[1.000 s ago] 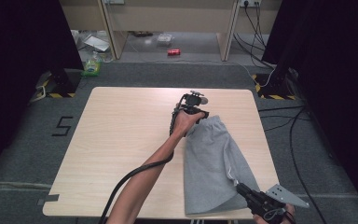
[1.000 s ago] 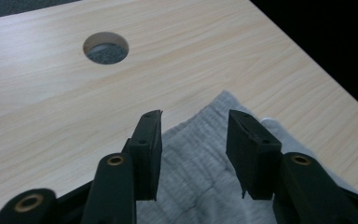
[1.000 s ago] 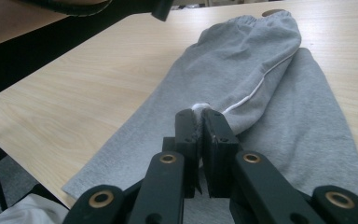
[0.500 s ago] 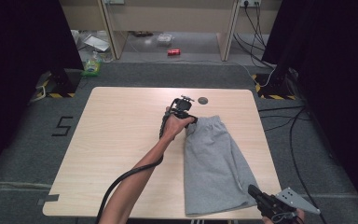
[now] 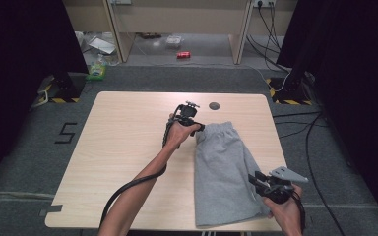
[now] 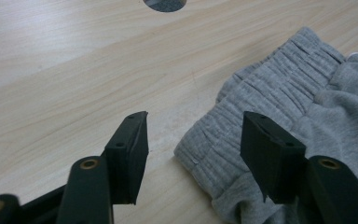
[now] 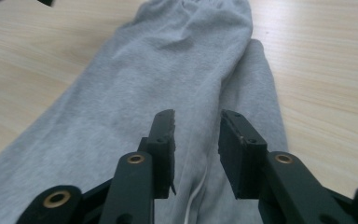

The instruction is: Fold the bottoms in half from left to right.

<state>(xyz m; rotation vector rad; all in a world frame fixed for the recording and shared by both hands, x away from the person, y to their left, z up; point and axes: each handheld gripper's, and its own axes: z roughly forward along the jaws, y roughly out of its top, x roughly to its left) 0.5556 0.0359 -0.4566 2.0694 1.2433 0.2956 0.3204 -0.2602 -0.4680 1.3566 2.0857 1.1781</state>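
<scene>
**Both tools let go of folded grey shorts**

Grey shorts (image 5: 226,174) lie flat on the table (image 5: 123,147), folded lengthwise, long axis running from the waistband (image 6: 261,112) at the far end to the hems at the near table edge. They sit on the right half of the table, with the round hole (image 5: 214,105) just beyond the waistband.

Left tool (image 5: 197,129) is at the waistband's left corner. Its jaws have just been opening and stand spread; in the left gripper view the corner of the waistband lies between them, one jaw over bare wood, no pinch. Left forearm reaches diagonally across the table from the near edge, wrist bent toward the shorts.

Right tool (image 5: 257,181) is at the shorts' near right side, close to the hem. Its jaws have just been opening too, now parted, hovering over the cloth and pointing along the long axis toward the waistband; nothing gripped. Right hand (image 5: 284,209) is low at the near edge.

Next fold probably goes across the long axis; each tool already sits at its own end.
</scene>
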